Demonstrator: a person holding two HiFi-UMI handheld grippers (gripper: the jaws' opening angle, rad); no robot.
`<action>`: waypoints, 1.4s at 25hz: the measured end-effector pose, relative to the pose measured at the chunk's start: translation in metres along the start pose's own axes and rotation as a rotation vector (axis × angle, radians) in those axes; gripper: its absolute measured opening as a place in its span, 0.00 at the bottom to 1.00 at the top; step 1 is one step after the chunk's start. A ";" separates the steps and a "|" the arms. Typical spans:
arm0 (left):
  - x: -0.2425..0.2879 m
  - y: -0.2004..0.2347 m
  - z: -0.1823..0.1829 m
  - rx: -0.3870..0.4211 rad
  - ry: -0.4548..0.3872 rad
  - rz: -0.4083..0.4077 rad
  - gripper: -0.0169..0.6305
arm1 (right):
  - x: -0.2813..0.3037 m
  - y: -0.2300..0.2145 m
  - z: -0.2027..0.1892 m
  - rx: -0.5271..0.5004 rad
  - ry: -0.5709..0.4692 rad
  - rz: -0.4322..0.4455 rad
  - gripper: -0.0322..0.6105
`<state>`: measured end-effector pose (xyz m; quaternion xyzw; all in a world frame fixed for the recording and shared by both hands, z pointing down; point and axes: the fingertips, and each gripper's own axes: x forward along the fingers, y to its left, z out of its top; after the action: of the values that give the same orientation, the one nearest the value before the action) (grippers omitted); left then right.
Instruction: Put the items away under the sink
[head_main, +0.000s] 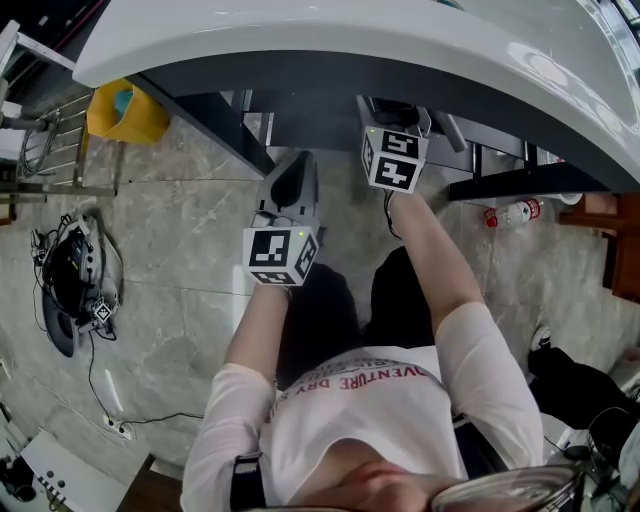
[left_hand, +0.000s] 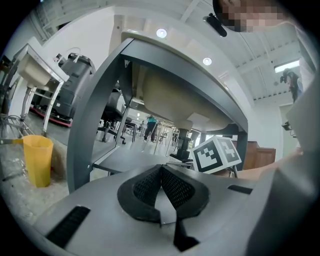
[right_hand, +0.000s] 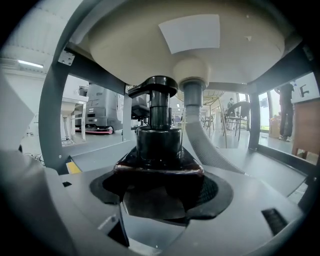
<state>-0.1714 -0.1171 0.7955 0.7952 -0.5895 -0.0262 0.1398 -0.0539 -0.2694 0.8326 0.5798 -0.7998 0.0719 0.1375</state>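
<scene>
Right claw (right_hand: 160, 186) pinches what seems a dark pump bottle (right_hand: 159, 142); left claw (left_hand: 161, 171) pressed together.

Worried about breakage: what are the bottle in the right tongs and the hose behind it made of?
The bottle looks dark brown, glossy, glass or hard plastic: highlights on its shoulder. The hose is grey, matte, ribbed, probably flexible plastic.
</scene>
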 end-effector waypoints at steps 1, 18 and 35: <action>0.000 0.001 -0.001 -0.002 0.000 0.003 0.06 | 0.001 0.000 0.001 -0.001 -0.005 0.000 0.63; 0.002 0.003 -0.009 -0.028 0.009 0.023 0.06 | -0.042 0.000 0.011 0.025 -0.078 0.010 0.66; 0.008 -0.065 0.019 -0.044 0.025 -0.024 0.06 | -0.137 -0.007 0.017 0.022 -0.138 0.094 0.09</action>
<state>-0.1122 -0.1111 0.7616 0.7992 -0.5773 -0.0312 0.1643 -0.0093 -0.1517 0.7744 0.5468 -0.8328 0.0466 0.0721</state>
